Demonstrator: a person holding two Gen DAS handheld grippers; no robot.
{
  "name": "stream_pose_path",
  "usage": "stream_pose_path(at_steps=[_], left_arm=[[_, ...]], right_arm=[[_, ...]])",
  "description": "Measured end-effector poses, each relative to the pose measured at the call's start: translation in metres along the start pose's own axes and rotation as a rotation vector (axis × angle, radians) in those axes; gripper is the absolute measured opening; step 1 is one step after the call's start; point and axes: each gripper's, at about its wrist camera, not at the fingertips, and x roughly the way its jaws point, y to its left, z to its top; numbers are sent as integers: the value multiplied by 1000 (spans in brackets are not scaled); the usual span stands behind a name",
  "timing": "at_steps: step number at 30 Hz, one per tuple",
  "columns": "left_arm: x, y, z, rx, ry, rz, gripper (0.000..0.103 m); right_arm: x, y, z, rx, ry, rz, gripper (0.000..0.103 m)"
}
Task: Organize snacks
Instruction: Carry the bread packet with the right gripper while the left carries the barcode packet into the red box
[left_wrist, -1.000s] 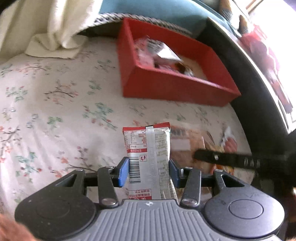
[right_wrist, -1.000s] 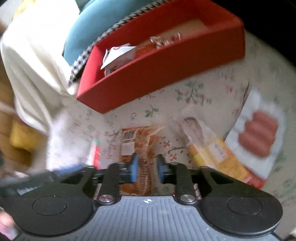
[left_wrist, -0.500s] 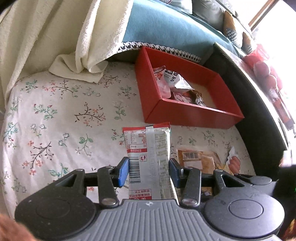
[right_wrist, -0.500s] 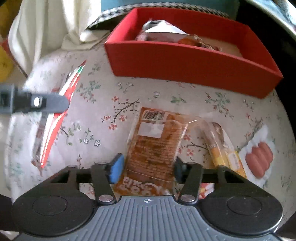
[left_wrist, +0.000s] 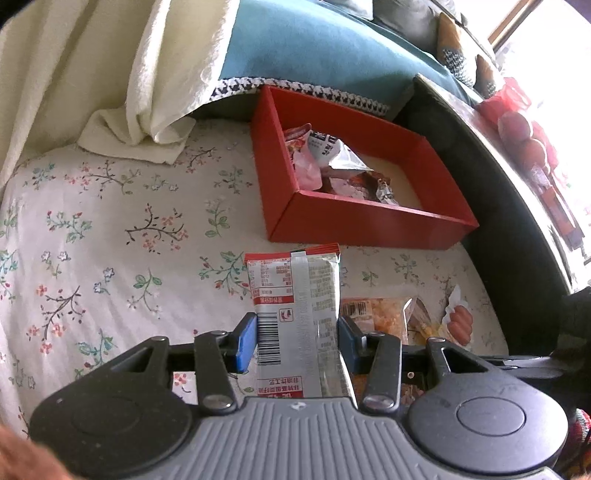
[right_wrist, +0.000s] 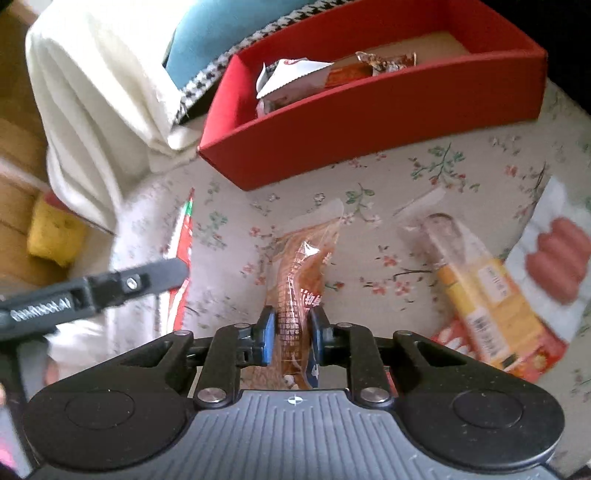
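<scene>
Right fingers (right_wrist: 291, 338) have just been closing and now pinch the crinkled orange packet (right_wrist: 301, 295), formerly flat; left fingers (left_wrist: 297, 341) remain clenched on the red-and-silver sachet (left_wrist: 295, 295), before the red box (left_wrist: 369, 225).

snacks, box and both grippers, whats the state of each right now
left gripper: shut on the red and silver packet, held off the cloth.
right gripper: jaws just closing, now pinching the orange snack bag.
red box: open, a few snacks inside.
yellow packet: lying on the cloth.
sausage packet: lying on the cloth.
</scene>
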Motion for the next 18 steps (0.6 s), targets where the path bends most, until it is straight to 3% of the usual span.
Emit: stream_pose_path(at_steps=[4,7,12,18], left_arm=[[-5,1,4,-15,-20,-15,39],[-9,-1,8,-15,-37,-28,39],[-3,-4,12,-17,-34,-20,39],[6,-8,10,-15,-7,-14,39]], right_arm=[[-13,-13,6,76,-49,72,24],[-22,-16,12,81,-84,71,24],[-14,-25,16,108,-60,106,23],[-6,-40,15,218,-42,220,23]])
